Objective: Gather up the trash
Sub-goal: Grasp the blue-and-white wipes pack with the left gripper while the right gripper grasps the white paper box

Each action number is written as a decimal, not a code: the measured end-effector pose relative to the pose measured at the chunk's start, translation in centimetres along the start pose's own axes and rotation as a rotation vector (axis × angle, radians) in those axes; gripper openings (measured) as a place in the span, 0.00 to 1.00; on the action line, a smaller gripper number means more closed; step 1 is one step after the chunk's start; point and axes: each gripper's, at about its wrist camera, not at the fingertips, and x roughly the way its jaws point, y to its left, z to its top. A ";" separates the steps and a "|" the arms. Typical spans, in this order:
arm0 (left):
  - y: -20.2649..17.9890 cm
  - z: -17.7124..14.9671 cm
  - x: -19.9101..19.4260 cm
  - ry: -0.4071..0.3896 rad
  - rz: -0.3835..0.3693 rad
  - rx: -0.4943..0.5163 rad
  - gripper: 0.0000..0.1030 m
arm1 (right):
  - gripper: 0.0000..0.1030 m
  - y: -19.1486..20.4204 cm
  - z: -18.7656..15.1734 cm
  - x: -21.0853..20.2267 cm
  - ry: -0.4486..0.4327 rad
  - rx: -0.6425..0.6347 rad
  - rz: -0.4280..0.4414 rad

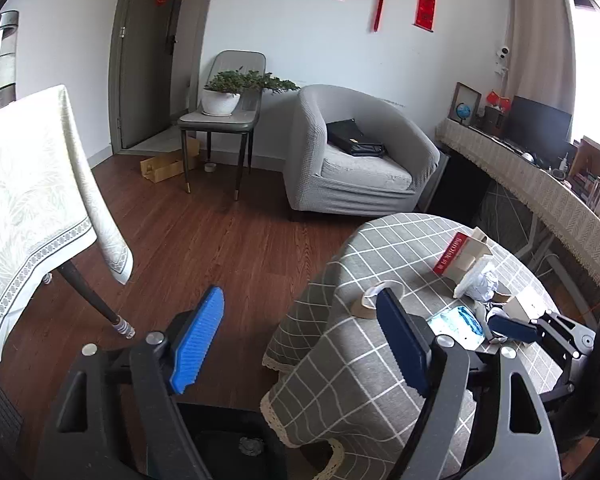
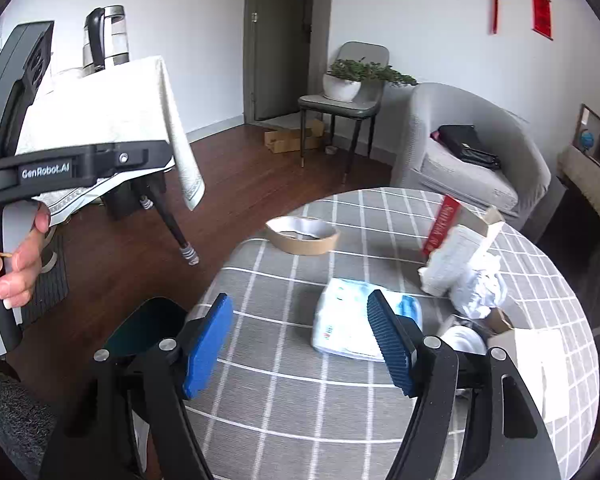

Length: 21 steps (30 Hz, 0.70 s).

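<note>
Trash, round checked table [image 2: 284, 400]: plastic wrapper [image 2: 340, 328], tape roll [image 2: 302, 236], crumpled paper [image 2: 480, 288], torn box [image 2: 456, 248]. Right gripper [image 2: 300, 344] spread, empty, hovering near wrapper. Left gripper [image 1: 300, 344] spread, off the table edge. Step: approach; next, lower and pinch wrapper.

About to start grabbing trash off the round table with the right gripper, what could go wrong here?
The plastic wrapper lies flat on the checked tablecloth, so the open right gripper may pinch cloth too and drag the rest. The opened red-and-white carton leans against the crumpled paper; pulling either could topple the other. The tape roll sits near the edge.
</note>
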 end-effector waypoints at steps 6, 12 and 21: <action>-3.8 -0.8 2.2 0.043 -0.040 0.037 0.81 | 0.75 -4.6 -1.8 -1.7 -0.006 0.057 -0.093; -6.9 -1.6 4.0 0.083 -0.072 0.063 0.83 | 0.83 -8.2 -3.3 -3.1 -0.019 0.091 -0.174; -10.3 -2.7 6.4 0.160 -0.095 0.090 0.84 | 0.87 -12.8 -5.5 -3.3 0.008 0.150 -0.246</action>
